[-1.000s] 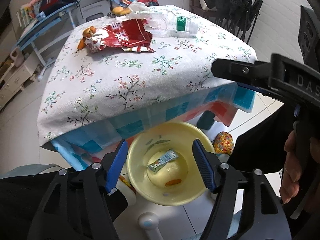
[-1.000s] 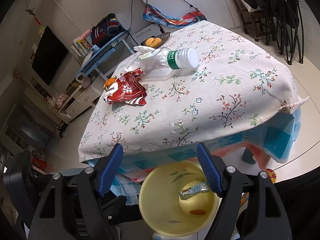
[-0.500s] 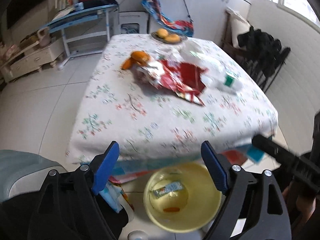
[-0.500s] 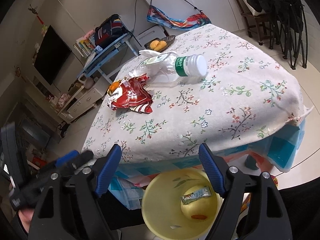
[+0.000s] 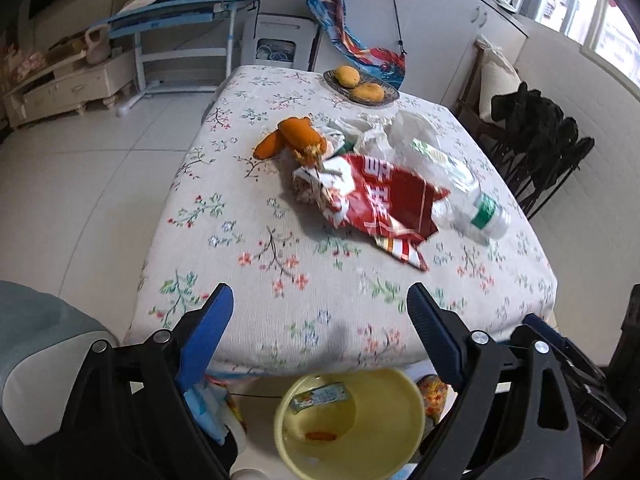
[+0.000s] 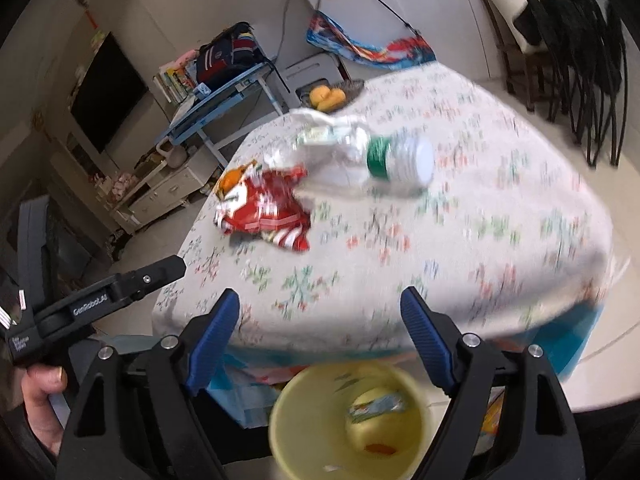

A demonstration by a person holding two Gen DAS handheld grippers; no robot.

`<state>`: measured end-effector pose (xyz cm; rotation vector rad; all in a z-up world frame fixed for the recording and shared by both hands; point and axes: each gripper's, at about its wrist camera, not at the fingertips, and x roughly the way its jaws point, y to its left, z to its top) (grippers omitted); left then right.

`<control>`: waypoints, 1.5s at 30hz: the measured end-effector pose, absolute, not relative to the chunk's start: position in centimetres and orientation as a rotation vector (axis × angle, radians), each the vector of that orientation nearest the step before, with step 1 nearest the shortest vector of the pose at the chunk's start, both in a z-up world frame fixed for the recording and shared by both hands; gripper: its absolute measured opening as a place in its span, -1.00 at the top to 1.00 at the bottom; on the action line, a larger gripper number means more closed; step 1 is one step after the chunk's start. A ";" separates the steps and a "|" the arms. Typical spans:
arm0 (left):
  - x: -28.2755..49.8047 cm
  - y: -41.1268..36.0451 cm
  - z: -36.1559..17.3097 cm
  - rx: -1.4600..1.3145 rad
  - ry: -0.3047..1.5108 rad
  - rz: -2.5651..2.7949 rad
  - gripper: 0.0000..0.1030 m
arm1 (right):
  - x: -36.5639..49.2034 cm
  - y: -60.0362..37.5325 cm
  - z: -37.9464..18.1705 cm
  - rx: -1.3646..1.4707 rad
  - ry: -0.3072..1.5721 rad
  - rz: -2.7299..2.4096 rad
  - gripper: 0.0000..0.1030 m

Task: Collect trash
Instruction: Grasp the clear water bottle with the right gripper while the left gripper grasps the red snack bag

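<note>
We hold our left gripper (image 5: pixel 320 308) and right gripper (image 6: pixel 320 308) above the yellow bin (image 5: pixel 352 456), both jaws opening on nothing; its 2 scraps look like wrappers.

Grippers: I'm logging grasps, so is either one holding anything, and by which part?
Nothing is held. The left gripper and right gripper are both opening, with nothing between the jaws.

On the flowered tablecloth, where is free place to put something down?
Free: the near half of the flowered tablecloth, between the red snack bag and the table's front edge, plus its left strip. Crowded: the far right, around the clear plastic bottle, orange peel and fruit plate.
</note>
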<state>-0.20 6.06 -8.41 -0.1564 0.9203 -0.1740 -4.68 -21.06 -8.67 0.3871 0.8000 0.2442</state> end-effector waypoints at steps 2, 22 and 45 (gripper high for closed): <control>0.6 6.0 -8.4 -0.174 0.924 -0.172 -0.65 | -3.6 -21.2 -7.7 0.330 0.786 0.240 -0.58; 8.1 4.0 -10.9 -0.232 0.980 -0.120 -0.65 | 9.1 -18.8 -8.5 -0.154 0.908 0.295 -0.70; 8.6 4.3 -11.6 -0.287 0.996 -0.188 0.64 | 9.3 -19.4 -9.0 -0.035 0.974 0.374 -0.26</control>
